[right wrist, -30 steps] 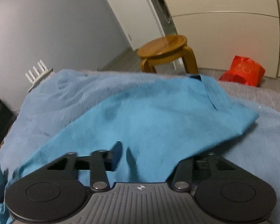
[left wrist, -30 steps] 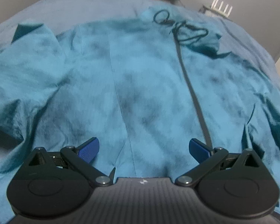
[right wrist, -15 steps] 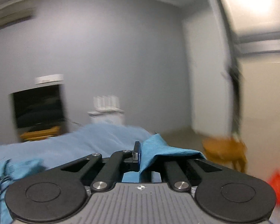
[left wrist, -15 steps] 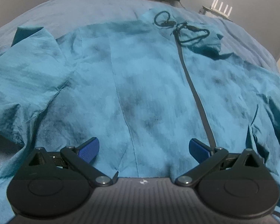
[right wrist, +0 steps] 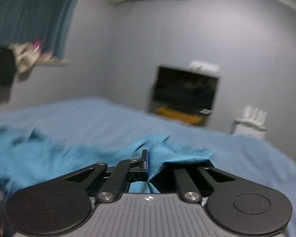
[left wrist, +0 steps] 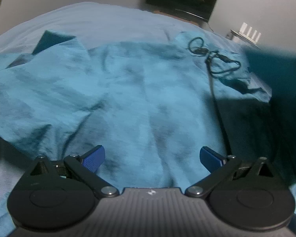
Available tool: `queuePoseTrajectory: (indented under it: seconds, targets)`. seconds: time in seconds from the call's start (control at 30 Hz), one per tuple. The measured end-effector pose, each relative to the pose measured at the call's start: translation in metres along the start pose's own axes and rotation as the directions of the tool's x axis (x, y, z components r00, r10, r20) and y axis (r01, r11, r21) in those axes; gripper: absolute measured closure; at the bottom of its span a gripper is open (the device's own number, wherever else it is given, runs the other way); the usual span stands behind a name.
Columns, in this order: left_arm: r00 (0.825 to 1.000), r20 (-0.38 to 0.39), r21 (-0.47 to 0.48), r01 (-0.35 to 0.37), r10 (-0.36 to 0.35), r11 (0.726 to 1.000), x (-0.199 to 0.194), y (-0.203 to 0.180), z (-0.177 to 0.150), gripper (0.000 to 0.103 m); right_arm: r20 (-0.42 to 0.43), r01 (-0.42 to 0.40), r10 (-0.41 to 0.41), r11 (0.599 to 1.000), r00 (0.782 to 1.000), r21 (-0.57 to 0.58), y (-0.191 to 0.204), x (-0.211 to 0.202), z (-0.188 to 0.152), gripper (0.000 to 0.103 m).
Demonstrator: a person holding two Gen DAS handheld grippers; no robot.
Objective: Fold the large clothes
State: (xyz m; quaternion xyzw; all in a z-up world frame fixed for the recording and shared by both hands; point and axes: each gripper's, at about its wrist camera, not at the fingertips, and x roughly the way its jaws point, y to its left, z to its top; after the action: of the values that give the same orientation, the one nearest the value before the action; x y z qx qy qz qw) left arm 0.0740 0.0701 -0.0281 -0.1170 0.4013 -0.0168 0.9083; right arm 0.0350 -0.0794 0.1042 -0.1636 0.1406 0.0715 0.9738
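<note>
1 soft, light jacket point(left wrist: 128, 98) is draping limply; right claw point(right wrist: 148, 164) is pinching its edge, left claw point(left wrist: 151, 158) is gaping empty.

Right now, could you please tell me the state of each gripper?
Left gripper: open, holding nothing, above the teal jacket.
Right gripper: shut on a fold of the teal jacket.

Blue bedspread point(left wrist: 112, 17), dark television point(right wrist: 185, 90), white router point(right wrist: 250, 120), grey wall point(right wrist: 148, 39)
</note>
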Motion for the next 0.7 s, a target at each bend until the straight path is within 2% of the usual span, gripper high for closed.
queuePoseTrajectory:
  seconds: [0.1, 0.13, 0.17, 0.2, 0.23, 0.27, 0.33, 0.4, 0.5, 0.53, 0.57, 0.6, 0.63, 0.67, 0.7]
  targets:
    - [1.000, -0.006, -0.046, 0.001, -0.001, 0.999, 0.002, 0.011, 0.003, 0.000, -0.113, -0.059, 0.062, 0.998, 0.992, 0.030, 0.049, 0.022, -0.033, 0.097]
    - [1.000, -0.010, -0.053, -0.003, 0.002, 0.999, 0.003, 0.013, 0.004, 0.000, -0.155, -0.081, 0.089, 0.995, 0.984, 0.059, 0.056, 0.032, -0.044, 0.093]
    - [1.000, -0.013, -0.059, -0.008, 0.007, 0.998, 0.003, 0.015, 0.004, 0.000, -0.197, -0.099, 0.115, 0.991, 0.974, 0.090, 0.057, 0.039, -0.055, 0.075]
    - [1.000, -0.016, -0.063, -0.013, 0.012, 0.998, 0.004, 0.016, 0.004, 0.000, -0.233, -0.106, 0.134, 0.986, 0.963, 0.129, 0.059, 0.044, -0.067, 0.064]
    - [1.000, -0.020, -0.068, -0.014, 0.012, 0.998, 0.005, 0.017, 0.004, 0.000, -0.258, -0.108, 0.151, 0.979, 0.954, 0.174, 0.060, 0.042, -0.081, 0.045]
    - [1.000, -0.022, -0.069, -0.012, 0.010, 0.998, 0.005, 0.017, 0.003, 0.000, -0.269, -0.110, 0.169, 0.969, 0.948, 0.222, 0.064, 0.041, -0.093, 0.030]
    - [1.000, -0.022, -0.063, -0.009, 0.007, 0.998, 0.005, 0.016, 0.003, 0.000, -0.267, -0.086, 0.190, 0.930, 0.945, 0.357, 0.050, 0.037, -0.111, 0.018]
    - [1.000, -0.017, -0.049, -0.009, 0.008, 0.999, 0.004, 0.012, 0.002, 0.000, -0.241, -0.071, 0.228, 0.848, 0.943, 0.525, 0.024, 0.034, -0.129, 0.016]
    - [1.000, -0.011, -0.019, -0.013, 0.013, 1.000, 0.003, 0.007, 0.000, 0.000, -0.194, -0.023, 0.242, 0.679, 0.951, 0.733, -0.012, 0.032, -0.150, 0.015]
    - [1.000, -0.011, -0.011, -0.014, 0.014, 1.000, 0.003, 0.006, 0.000, 0.000, -0.182, -0.008, 0.238, 0.629, 0.954, 0.777, -0.021, 0.034, -0.158, 0.020]
    - [1.000, -0.012, -0.004, -0.016, 0.016, 1.000, 0.004, 0.005, -0.001, 0.000, -0.170, -0.003, 0.237, 0.590, 0.957, 0.807, -0.026, 0.034, -0.165, 0.032]
    - [1.000, -0.012, -0.001, -0.017, 0.017, 1.000, 0.004, 0.004, -0.001, 0.000, -0.160, -0.004, 0.241, 0.566, 0.957, 0.824, -0.030, 0.036, -0.169, 0.039]
    - [1.000, -0.010, -0.001, -0.022, 0.022, 1.000, 0.004, 0.004, -0.001, 0.000, -0.151, -0.008, 0.239, 0.555, 0.959, 0.832, -0.031, 0.039, -0.170, 0.052]
    - [1.000, -0.003, -0.007, -0.026, 0.026, 1.000, 0.003, 0.005, 0.000, 0.000, -0.140, -0.008, 0.221, 0.559, 0.965, 0.829, -0.032, 0.038, -0.169, 0.059]
    - [0.999, 0.006, -0.016, -0.032, 0.032, 0.999, 0.002, 0.006, 0.001, 0.000, -0.130, -0.006, 0.194, 0.576, 0.972, 0.817, -0.030, 0.037, -0.164, 0.061]
